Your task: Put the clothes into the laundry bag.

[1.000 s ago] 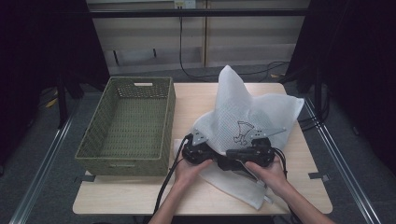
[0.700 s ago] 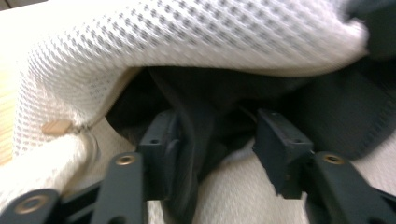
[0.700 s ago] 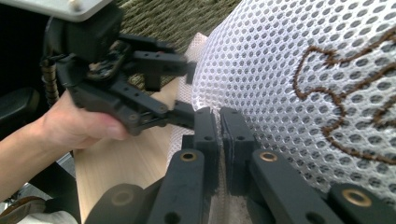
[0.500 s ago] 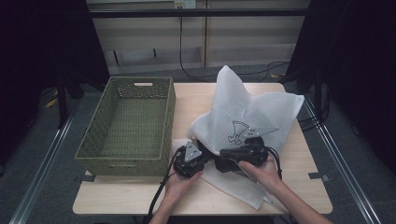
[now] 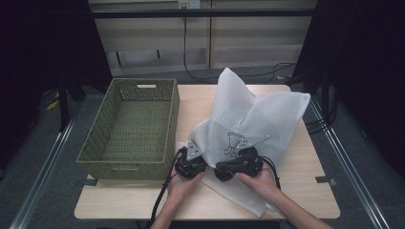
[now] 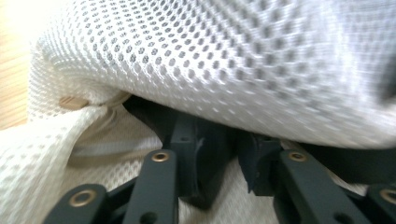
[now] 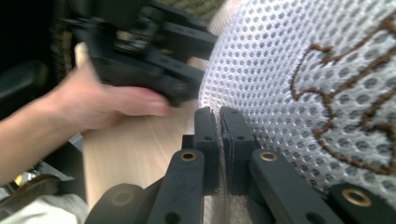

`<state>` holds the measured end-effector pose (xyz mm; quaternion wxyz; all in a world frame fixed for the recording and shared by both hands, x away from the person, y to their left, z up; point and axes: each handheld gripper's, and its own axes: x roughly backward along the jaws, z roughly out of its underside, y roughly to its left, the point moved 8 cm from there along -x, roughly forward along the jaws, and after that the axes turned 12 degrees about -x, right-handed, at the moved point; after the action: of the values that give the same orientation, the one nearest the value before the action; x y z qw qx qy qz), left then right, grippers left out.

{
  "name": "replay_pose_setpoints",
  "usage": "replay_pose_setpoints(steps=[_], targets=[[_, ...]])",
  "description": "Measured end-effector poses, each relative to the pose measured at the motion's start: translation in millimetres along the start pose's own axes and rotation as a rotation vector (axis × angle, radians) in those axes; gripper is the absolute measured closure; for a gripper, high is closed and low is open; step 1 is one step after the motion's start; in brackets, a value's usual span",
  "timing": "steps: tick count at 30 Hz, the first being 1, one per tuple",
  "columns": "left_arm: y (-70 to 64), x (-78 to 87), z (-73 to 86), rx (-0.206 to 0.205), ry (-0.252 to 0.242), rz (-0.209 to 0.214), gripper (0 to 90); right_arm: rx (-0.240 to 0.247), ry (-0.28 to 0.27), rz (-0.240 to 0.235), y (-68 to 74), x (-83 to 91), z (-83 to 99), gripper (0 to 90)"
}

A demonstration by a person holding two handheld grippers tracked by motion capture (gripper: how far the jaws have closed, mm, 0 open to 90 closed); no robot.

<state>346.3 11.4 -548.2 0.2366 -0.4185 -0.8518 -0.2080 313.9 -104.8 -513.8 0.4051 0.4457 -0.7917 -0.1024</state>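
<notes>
Two grippers meet at the near edge of the white mesh bag (image 5: 248,119) on the counter (image 5: 296,167), beside the green basket (image 5: 129,129): left gripper (image 6: 224,163) parted under a fold, right gripper (image 7: 219,126) pinched shut on mesh, its brown printed emblem unreadable.

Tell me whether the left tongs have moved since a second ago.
Yes. In the high view the left tongs have drawn back toward the person and a little left, nearer the green basket, while staying at the white mesh bag's edge.

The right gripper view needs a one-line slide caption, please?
Right tool shut on the white mesh bag; left tool beyond.
</notes>
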Motion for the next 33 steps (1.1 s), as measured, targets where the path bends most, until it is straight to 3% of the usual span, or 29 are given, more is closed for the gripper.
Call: replay_pose_setpoints(steps=[5,9,12,16,18,19,22,24,28,30,33], targets=[[-16.7,20.4,3.8,-0.007,-0.034,0.051,54.6,0.01,0.006,0.034,-9.5,-0.6,1.7,86.5],[-27.5,25.8,12.8,-0.058,0.028,0.071,38.5,0.015,0.009,0.047,-11.7,-0.3,2.6,86.4],[-34.3,22.5,19.4,-0.053,0.052,0.119,26.9,0.019,0.008,0.052,-12.8,0.1,3.1,86.3],[-40.1,22.9,19.4,-0.089,0.06,0.153,24.6,0.025,0.011,0.063,-15.1,0.6,3.2,86.2],[-43.2,19.5,21.0,-0.128,0.108,0.168,25.9,0.022,0.014,0.062,-16.1,1.3,3.4,86.1],[-44.2,17.0,19.3,-0.136,0.094,0.167,25.2,0.023,0.013,0.062,-16.4,1.6,3.3,86.1],[-44.2,13.5,16.0,-0.11,0.095,0.179,29.2,0.027,0.014,0.065,-16.2,3.2,3.5,86.0],[-42.6,13.1,14.6,-0.127,0.112,0.186,36.7,0.028,0.012,0.065,-16.2,4.1,3.6,86.0],[-42.7,9.9,10.7,-0.129,0.094,0.188,54.4,0.029,0.011,0.068,-16.1,4.8,3.6,86.0],[-41.1,7.8,9.5,-0.132,0.078,0.185,70.3,0.028,0.012,0.068,-15.6,5.9,3.7,86.0],[-45.6,6.2,7.0,-0.143,0.081,0.171,83.2,0.029,0.009,0.064,-14.5,6.9,4.0,86.1]])
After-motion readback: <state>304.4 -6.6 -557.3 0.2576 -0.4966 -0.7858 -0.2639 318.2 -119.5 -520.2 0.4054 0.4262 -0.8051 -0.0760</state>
